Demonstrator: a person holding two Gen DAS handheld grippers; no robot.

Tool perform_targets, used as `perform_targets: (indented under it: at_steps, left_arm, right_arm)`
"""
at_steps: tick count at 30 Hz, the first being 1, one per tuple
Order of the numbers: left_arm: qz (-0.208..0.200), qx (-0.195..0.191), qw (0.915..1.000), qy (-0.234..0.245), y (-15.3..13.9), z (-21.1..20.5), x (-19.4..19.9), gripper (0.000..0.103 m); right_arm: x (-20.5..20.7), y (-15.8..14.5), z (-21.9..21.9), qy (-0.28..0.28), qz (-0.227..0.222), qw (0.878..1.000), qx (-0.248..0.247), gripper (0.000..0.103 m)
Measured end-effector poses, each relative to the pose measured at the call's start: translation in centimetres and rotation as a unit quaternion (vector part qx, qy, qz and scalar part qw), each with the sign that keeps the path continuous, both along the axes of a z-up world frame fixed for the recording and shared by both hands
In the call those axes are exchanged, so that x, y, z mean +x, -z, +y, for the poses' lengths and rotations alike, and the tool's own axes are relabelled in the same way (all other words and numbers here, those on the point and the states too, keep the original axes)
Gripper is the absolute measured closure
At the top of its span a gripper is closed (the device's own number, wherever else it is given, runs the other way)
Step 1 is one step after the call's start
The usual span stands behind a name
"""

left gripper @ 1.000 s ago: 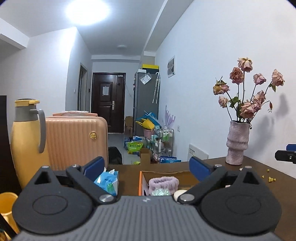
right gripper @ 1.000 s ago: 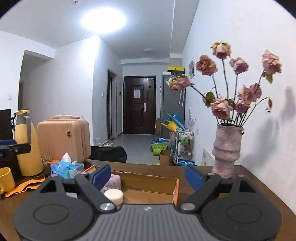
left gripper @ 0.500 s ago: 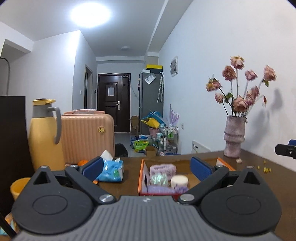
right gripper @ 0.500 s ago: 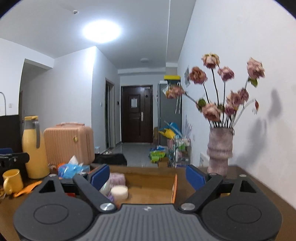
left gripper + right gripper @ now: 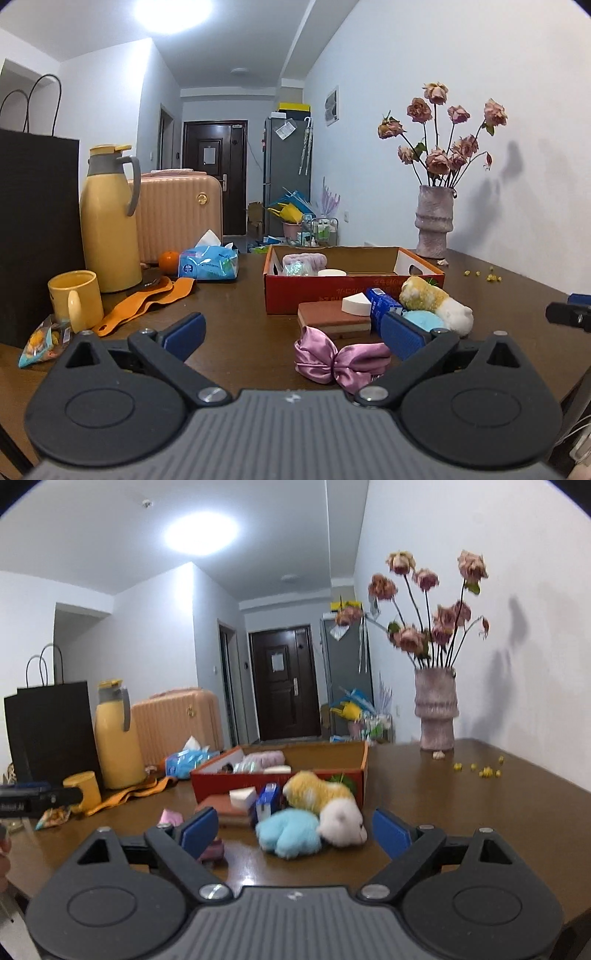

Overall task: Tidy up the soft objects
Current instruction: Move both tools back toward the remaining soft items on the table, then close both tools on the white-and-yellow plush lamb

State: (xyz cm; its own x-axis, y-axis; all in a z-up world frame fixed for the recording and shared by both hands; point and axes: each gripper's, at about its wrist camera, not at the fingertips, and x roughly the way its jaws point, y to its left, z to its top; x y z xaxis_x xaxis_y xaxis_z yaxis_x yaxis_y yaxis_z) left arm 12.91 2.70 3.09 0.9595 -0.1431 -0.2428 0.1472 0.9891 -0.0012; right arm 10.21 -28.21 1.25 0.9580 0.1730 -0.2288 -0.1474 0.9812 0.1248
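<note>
Brown wooden table [image 5: 236, 317]: red cardboard box [image 5: 354, 291] near the far edge, holding a pink headband [image 5: 304, 260] and a white round sponge [image 5: 331, 272]. In front of the box: brown sponge block [image 5: 334, 319], white wedge sponge [image 5: 356, 304], plush toy [image 5: 317, 812], pink satin scrunchie [image 5: 340, 360]. Left gripper [image 5: 291, 334] jaws wide, empty; right gripper [image 5: 291, 829] jaws wide, empty, plush toy just beyond them.

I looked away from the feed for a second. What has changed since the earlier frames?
Both grippers pulled back and sank: the left gripper now faces the pink bow, the right gripper the plush toys. Nothing was grasped. Both stayed open; the box kept its contents.
</note>
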Motion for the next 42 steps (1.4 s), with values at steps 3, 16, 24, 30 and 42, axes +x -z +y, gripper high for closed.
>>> perform_targets:
  at_steps: [3,16,24,30,42]
  left_arm:
    - [0.001,-0.006,0.9999,0.008,-0.2,-0.4,0.6,0.0]
    - [0.041,0.02,0.9906,0.129,0.1,-11.9,13.0,0.014]
    - [0.106,0.018,0.9816,0.158,2.4,-17.0,22.0,0.043]
    - [0.14,0.003,0.9747,0.174,4.2,-17.7,24.7,0.077]
    - [0.115,-0.036,0.9717,0.203,2.6,-17.2,22.6,0.084]
  right_arm:
    - [0.2,0.4,-0.1,0.024,0.005,1.0,-0.006,0.013]
    - [8.6,2.6,-4.7,0.022,0.081,0.994,0.065,0.03]
    - [18.2,4.0,-5.8,-0.003,0.137,0.987,0.087,0.038]
    - [22.8,5.4,-5.5,-0.026,0.168,0.982,0.084,0.04]
    - [20.8,3.6,-4.1,-0.01,0.121,0.991,0.057,0.058]
